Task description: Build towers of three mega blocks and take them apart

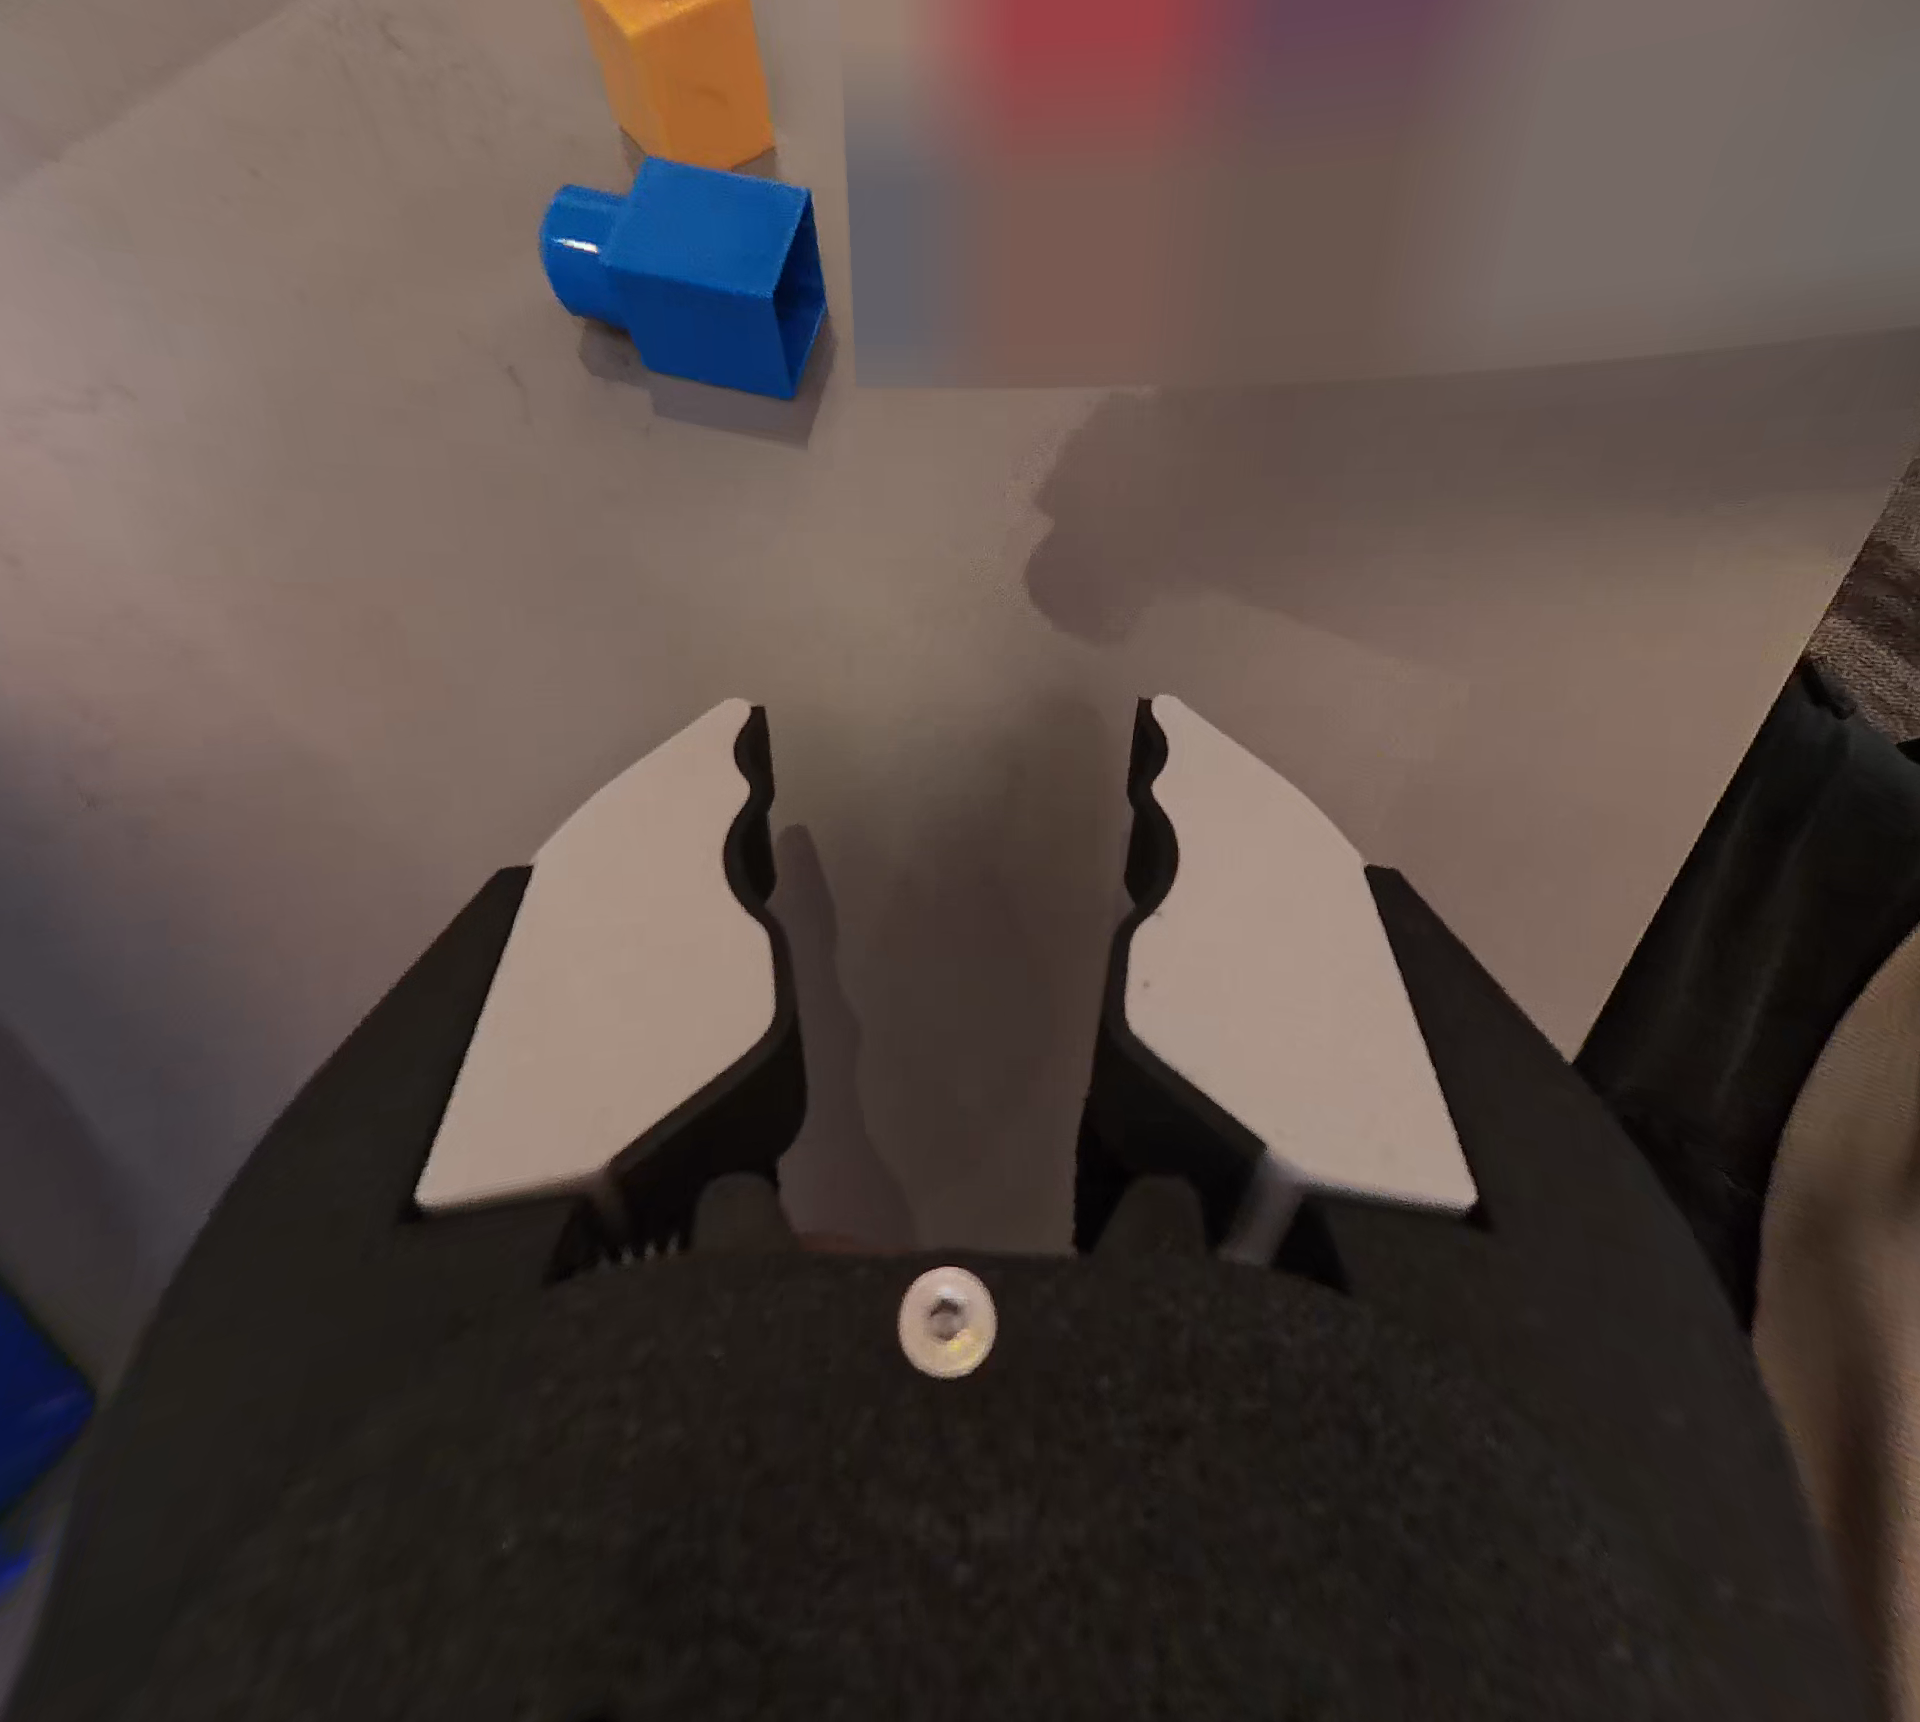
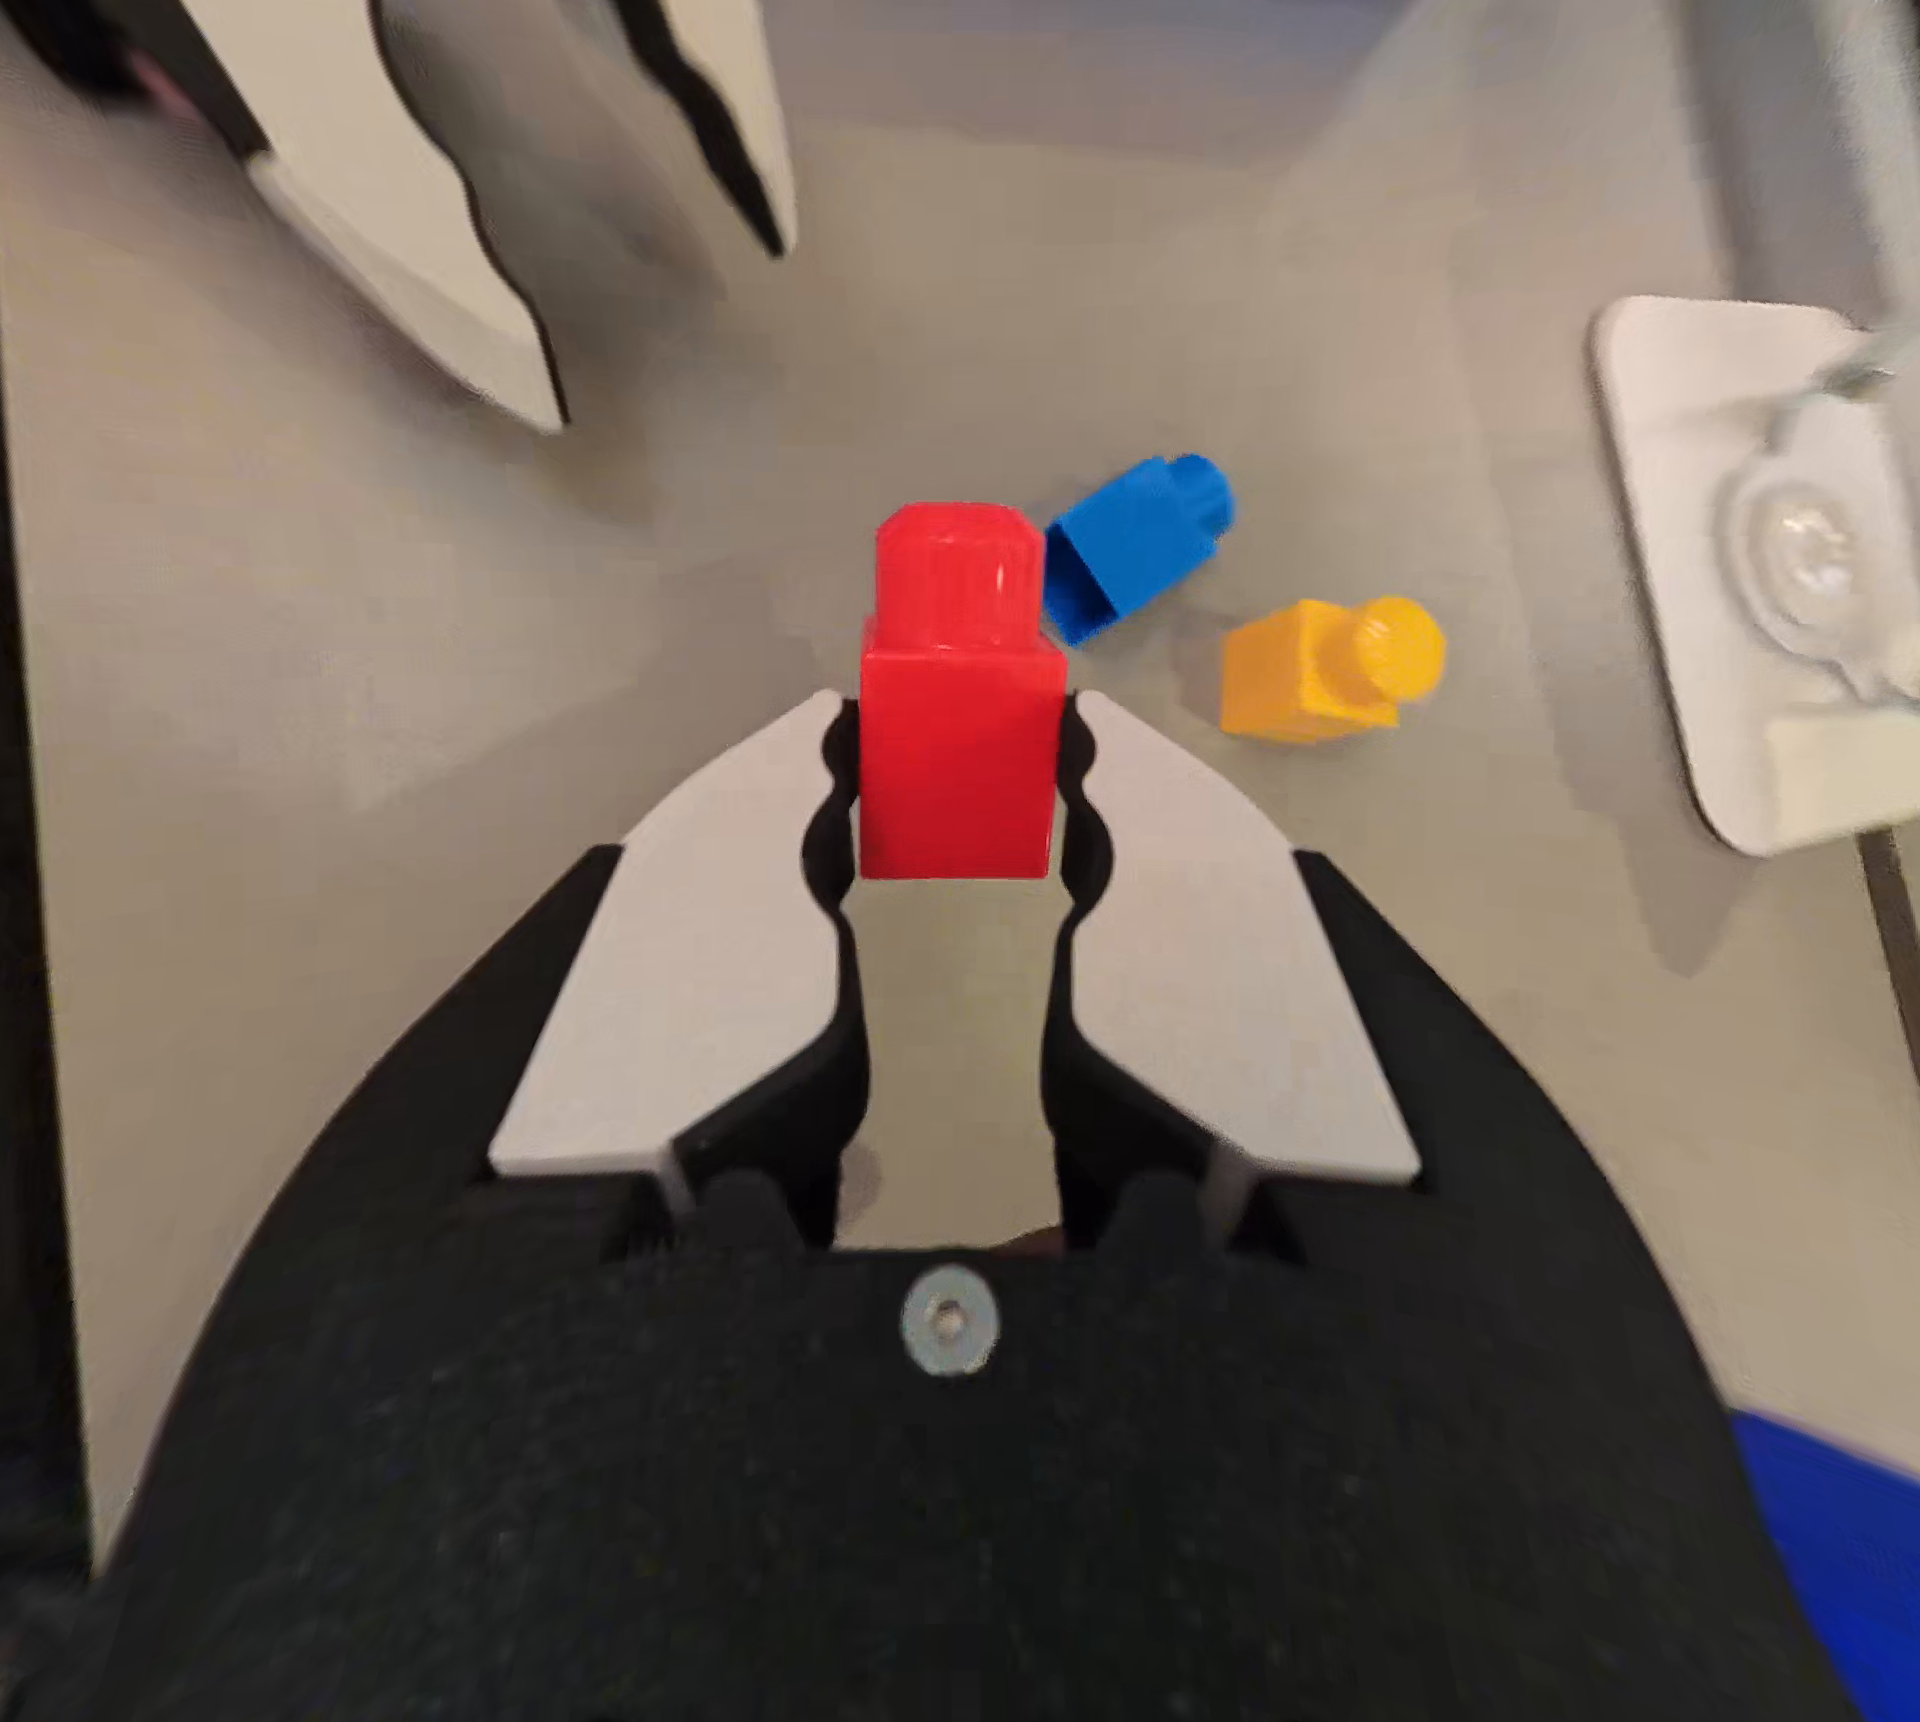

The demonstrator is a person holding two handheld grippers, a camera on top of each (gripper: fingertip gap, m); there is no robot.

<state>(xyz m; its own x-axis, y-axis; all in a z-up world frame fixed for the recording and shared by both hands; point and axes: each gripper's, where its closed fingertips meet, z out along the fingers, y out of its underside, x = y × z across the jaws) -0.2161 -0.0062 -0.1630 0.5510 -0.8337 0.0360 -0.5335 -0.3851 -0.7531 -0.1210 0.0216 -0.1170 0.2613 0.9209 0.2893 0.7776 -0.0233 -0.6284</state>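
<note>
Red plastic shows only from the right wrist: the right gripper (image 2: 961,768) pinches a red block (image 2: 956,737), both pads pressed to its sides, stud pointing away. From the left wrist that spot is a blurred patch. Both views catch the blue block (image 1: 691,275) lying on its side, hollow end open, and the orange block (image 1: 665,20) standing upright just beyond it. The left gripper (image 1: 951,716) has its fingers spread over bare grey table (image 1: 312,581), holding nothing. A white tray (image 2: 1704,592) near the right edge is cut off and smeared. Open tabletop lies left of the blocks.
</note>
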